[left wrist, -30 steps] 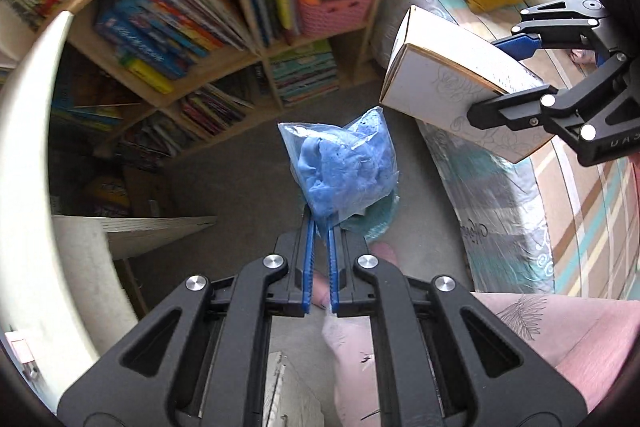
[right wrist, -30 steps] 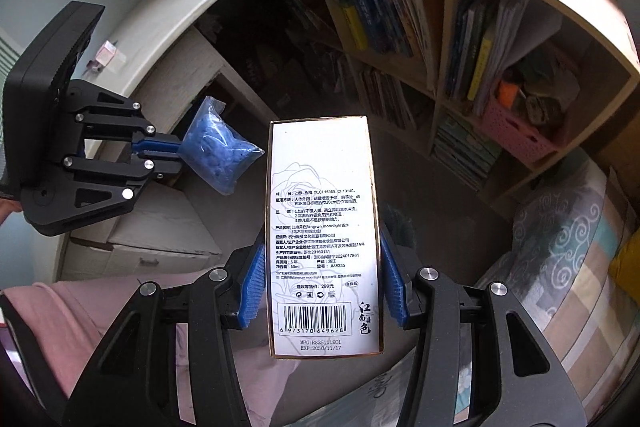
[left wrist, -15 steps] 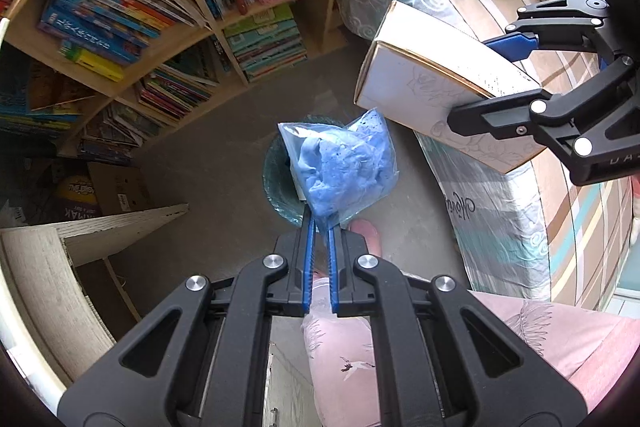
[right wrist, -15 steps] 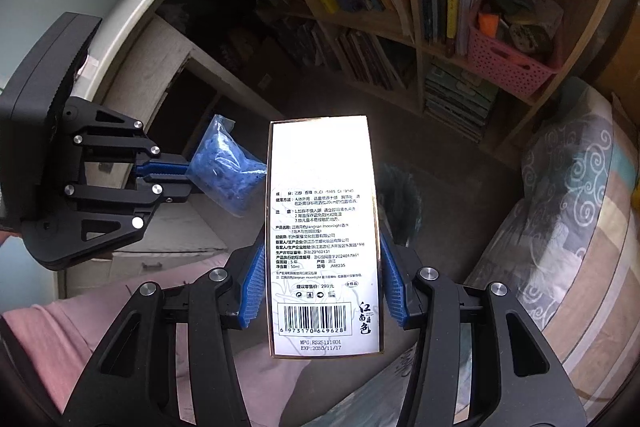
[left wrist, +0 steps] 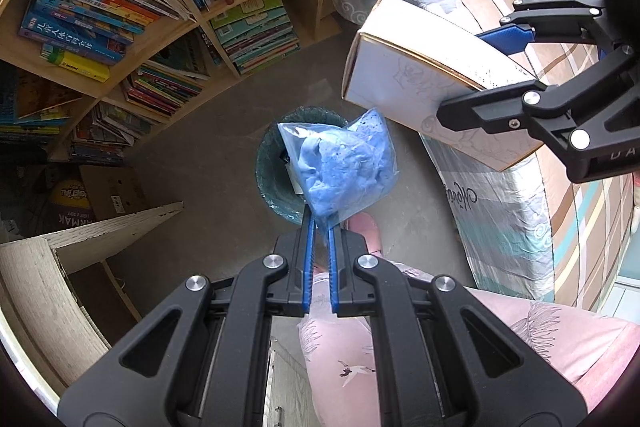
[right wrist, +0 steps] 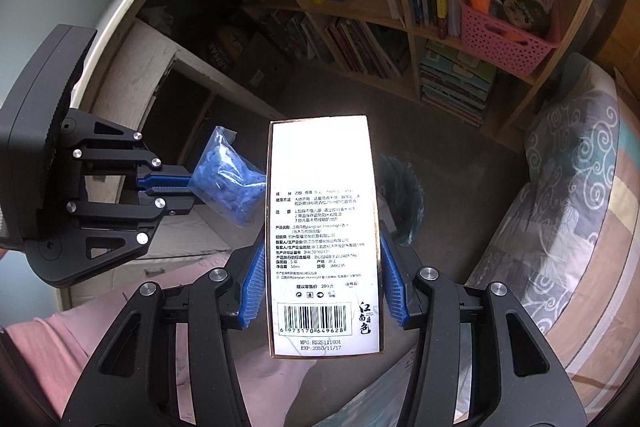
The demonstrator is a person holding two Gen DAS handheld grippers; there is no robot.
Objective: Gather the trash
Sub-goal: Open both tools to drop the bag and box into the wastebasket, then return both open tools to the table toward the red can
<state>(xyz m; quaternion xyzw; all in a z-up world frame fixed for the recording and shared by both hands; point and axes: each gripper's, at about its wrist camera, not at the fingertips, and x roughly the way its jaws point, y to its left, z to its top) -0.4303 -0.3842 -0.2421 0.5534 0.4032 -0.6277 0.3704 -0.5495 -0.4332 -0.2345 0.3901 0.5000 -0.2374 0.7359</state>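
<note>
Blue bag (left wrist: 340,167) pinched in left tool (left wrist: 319,227)

I am seeing a grey floor (left wrist: 224,123) carrying a round bin (left wrist: 272,163) between a bookshelf (left wrist: 200,23) and a patterned bed (left wrist: 520,211), with a cardboard box (left wrist: 116,191) sitting by a pale cabinet (left wrist: 44,287).

A clear plastic bag (left wrist: 340,167) stuffed with crumpled blue material hangs at frame centre in the left wrist view, pinched by its lower corner, over a round bin (left wrist: 270,171) with a bluish liner, while a white printed carton (right wrist: 324,231) stands upright at centre in the right wrist view
</note>
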